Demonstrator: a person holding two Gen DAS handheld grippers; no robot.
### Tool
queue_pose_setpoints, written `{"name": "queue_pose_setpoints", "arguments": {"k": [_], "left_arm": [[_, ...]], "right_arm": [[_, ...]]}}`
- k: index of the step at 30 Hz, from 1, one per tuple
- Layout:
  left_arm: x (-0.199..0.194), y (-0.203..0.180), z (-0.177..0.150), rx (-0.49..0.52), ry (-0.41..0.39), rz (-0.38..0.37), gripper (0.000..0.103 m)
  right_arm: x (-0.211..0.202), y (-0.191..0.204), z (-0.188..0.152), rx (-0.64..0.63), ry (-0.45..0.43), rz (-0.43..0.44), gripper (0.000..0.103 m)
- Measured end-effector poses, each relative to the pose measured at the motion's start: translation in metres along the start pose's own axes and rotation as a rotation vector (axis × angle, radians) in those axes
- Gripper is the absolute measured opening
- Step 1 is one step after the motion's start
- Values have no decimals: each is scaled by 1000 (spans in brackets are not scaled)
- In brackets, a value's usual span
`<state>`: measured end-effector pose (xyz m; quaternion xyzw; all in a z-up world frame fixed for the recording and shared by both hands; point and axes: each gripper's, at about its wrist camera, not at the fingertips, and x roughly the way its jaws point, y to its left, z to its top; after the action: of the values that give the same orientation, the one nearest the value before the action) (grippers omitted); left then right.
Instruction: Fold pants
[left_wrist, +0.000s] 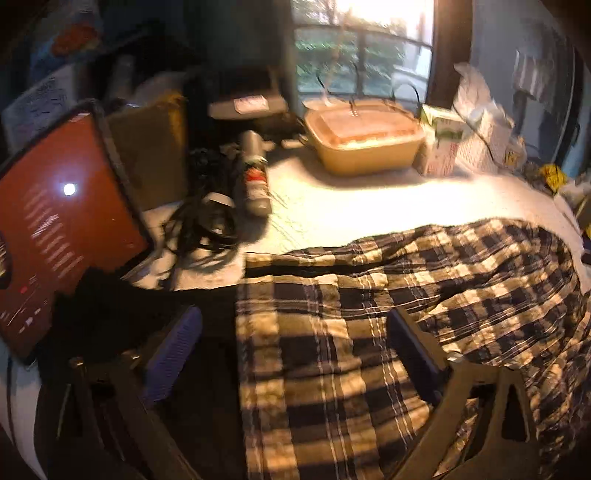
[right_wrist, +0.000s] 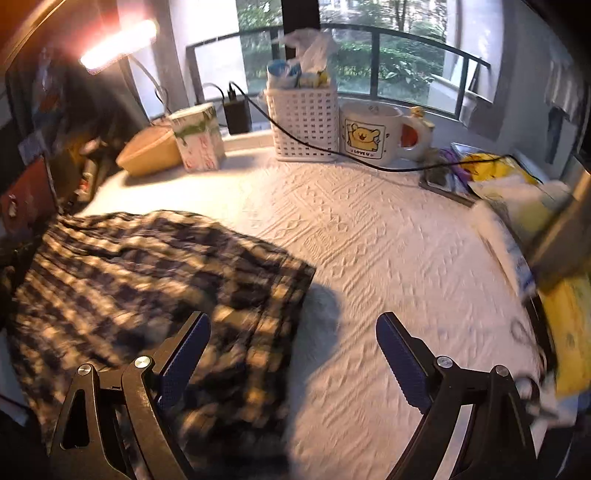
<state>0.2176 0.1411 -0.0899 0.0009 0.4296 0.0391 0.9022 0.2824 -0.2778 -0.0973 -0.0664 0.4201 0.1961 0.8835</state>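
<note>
The left gripper (left_wrist: 295, 354) hangs above the pants (left_wrist: 369, 332) with its jaws wide apart and nothing between the pads. The right gripper (right_wrist: 293, 354) is also spread wide and holds nothing; its left finger is over the right end of the pants (right_wrist: 147, 280), its right finger over the bare white cloth (right_wrist: 388, 240) of the table.

The plaid pants lie flat near the front edge. They seem already doubled leg on leg, though the blur makes this uncertain. No grip is taken yet, so most of the folding is probably still to do.

Along the far edge stand a tub (left_wrist: 364, 142), a carton (right_wrist: 199, 138), a basket (right_wrist: 304, 123) and a mug (right_wrist: 373, 133). A cable (right_wrist: 351, 157) runs across the far part. At the left edge are a screen (left_wrist: 62, 221), a bottle (left_wrist: 255, 173) and a pile of cords (left_wrist: 207, 214), close to the left end of the pants; these could hinder a fold to that side.
</note>
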Motion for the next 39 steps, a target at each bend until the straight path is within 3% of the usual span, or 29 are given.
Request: {"name": "queue_pose_setpoints", "arguments": {"k": [3,5,9,10,11,13,16,18,22,28,33,39], "left_arm": [[23,-2,3,28,81,14,79],[27,-6,3,49,75,36,77],[24,-13,1,81,58,100,40],[22,-13,0,76,53,90,30],[21,-15,0,77,46,83,24],[17,-21,1,103,29,99,14],[5,-39,7,155,5,152,8],[-3,-52,20,167,-34,135,1],[-20,-81,45,186,-116,92,1],[7,-111,88,169,-156,20,1],[46,-113,120,98,-150,16,1],[86,-99,126,43,-75,20,1]], "right_arm": [[24,-1,10,5,27,51,88],[39,2,13,-10,47,76,84],[62,12,13,-36,54,79,63],[62,15,11,-51,35,70,40],[63,17,11,-63,24,53,30],[61,17,11,-63,14,55,26],[41,16,12,-87,-56,-6,25],[24,12,15,-92,-101,-45,25],[-13,-5,28,-110,-185,-145,25],[-27,-55,57,-78,-221,-209,25],[13,-78,84,-78,-167,-192,25],[84,-84,102,-62,-70,-177,25]]}}
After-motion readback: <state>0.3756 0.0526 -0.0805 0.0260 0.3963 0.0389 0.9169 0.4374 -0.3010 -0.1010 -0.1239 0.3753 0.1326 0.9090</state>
